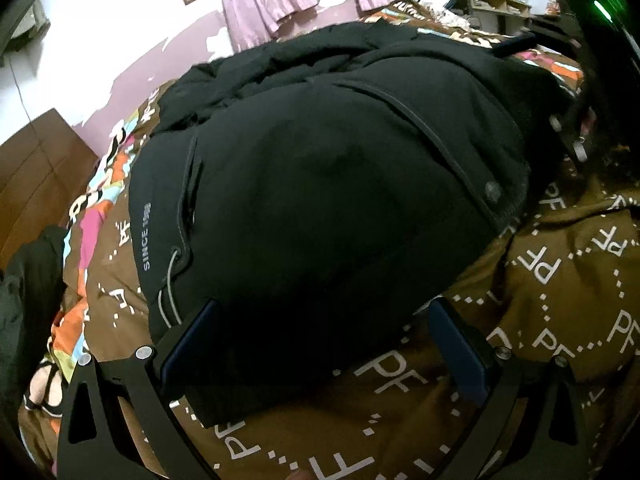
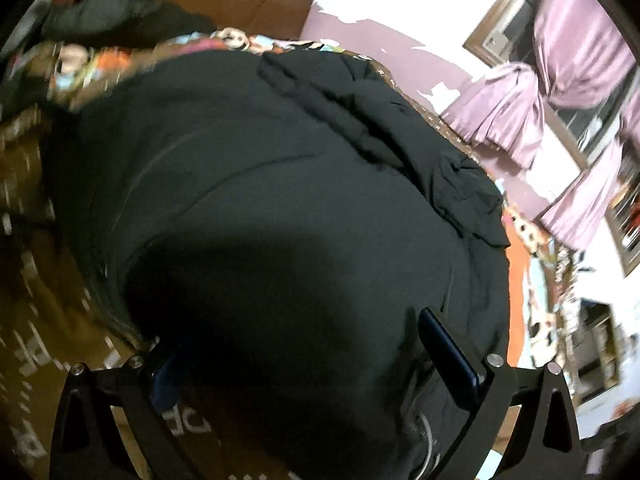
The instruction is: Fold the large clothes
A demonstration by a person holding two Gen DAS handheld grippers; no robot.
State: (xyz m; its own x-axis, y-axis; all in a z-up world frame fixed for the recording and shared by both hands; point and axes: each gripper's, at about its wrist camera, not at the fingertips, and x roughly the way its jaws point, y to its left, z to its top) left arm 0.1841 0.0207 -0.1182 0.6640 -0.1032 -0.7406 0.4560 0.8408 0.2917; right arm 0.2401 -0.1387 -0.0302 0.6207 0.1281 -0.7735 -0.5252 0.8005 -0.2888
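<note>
Now | black jacket (image 1: 320, 184) spread on bed's brown lettered cover (image 1: 560, 304), hem toward bed's near edge | left hand-held gripper (image 1: 320, 344) wide, straddling hem corner, likely for a fold grab | right hand-held gripper (image 2: 296, 360) wide over jacket's near edge, nothing pinched | blurry right view

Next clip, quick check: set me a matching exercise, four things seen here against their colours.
Things:
1. jacket
2. bed cover
3. curtains
4. pads on the left gripper

Colours:
A. lilac
B. dark blue
C. black
D. brown with white letters

Pairs: 1-C, 2-D, 3-A, 4-B
</note>
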